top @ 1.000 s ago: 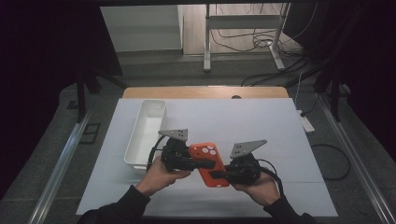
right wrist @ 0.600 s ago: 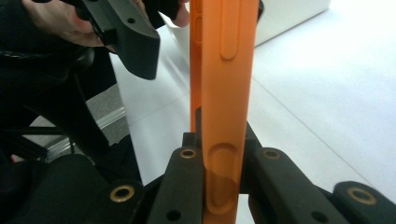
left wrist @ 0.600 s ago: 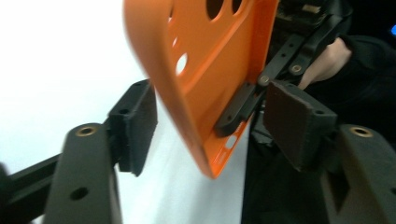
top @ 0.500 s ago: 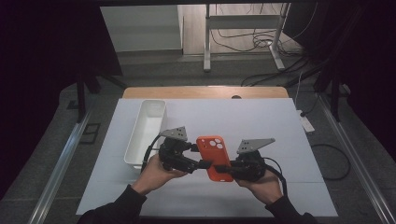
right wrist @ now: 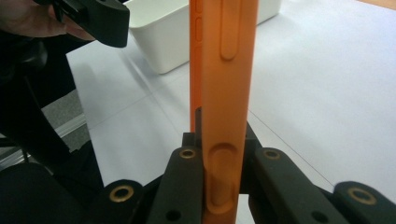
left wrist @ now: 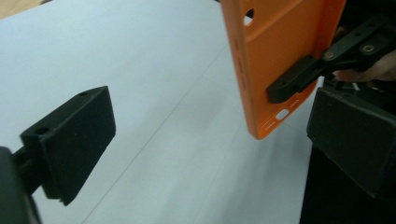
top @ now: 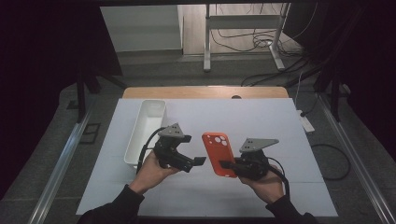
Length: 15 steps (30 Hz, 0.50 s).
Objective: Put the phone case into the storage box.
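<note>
An orange phone case (top: 219,154) is held above the white table, camera cut-out at its far end. My right gripper (top: 227,164) is shut on its near end; in the right gripper view the case (right wrist: 224,70) rises edge-on from between the jaws of my right gripper (right wrist: 219,177). My left gripper (top: 198,161) stands open just left of the case, apart from it. In the left gripper view my left gripper (left wrist: 210,140) has its jaws wide apart with bare table between them, and the case (left wrist: 275,60) hangs at the upper right, pinched by the other gripper's jaw.
A long white bin (top: 147,128) stands at the left of the white table sheet (top: 261,116), just beyond the left hand; it looks empty. The same bin (right wrist: 168,37) shows behind the case in the right gripper view. A wooden table edge (top: 205,92) runs along the back.
Both grippers were at the case before. The left gripper has let go and drawn back to the left, open. The right gripper has carried the case slightly right.
</note>
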Each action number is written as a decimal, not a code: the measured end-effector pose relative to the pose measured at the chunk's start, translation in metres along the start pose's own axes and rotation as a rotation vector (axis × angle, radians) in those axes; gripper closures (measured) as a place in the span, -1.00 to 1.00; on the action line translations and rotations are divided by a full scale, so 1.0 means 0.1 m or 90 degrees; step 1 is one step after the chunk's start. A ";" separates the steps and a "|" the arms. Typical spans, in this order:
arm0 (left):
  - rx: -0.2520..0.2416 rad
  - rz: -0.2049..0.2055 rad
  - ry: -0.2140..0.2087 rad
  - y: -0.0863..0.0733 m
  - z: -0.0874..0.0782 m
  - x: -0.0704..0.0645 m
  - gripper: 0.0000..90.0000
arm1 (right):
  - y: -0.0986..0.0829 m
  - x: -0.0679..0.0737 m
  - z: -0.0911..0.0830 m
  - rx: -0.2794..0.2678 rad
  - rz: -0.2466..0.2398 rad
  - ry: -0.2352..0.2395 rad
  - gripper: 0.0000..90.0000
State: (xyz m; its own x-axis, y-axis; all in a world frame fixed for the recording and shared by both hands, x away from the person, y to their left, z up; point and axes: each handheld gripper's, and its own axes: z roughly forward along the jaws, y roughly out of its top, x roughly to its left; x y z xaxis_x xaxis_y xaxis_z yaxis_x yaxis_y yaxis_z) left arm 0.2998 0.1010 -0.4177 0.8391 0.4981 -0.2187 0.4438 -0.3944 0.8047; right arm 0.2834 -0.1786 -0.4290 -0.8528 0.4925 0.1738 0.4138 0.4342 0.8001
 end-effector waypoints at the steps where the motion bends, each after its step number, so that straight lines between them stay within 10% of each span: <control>1: 0.000 -0.004 0.002 0.00 0.00 0.01 -0.96 | 0.00 0.00 0.00 0.000 0.000 0.000 0.90; 15: 0.030 -0.033 0.052 0.00 0.03 -0.01 -1.00 | -0.01 0.00 0.02 0.003 0.010 -0.031 0.89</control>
State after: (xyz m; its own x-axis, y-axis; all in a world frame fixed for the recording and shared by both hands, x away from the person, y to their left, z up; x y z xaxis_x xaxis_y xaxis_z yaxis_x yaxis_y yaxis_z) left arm 0.2998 0.0982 -0.4195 0.7870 0.5790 -0.2128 0.5020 -0.4006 0.7665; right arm 0.2835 -0.1777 -0.4311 -0.8297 0.5357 0.1572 0.4284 0.4304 0.7945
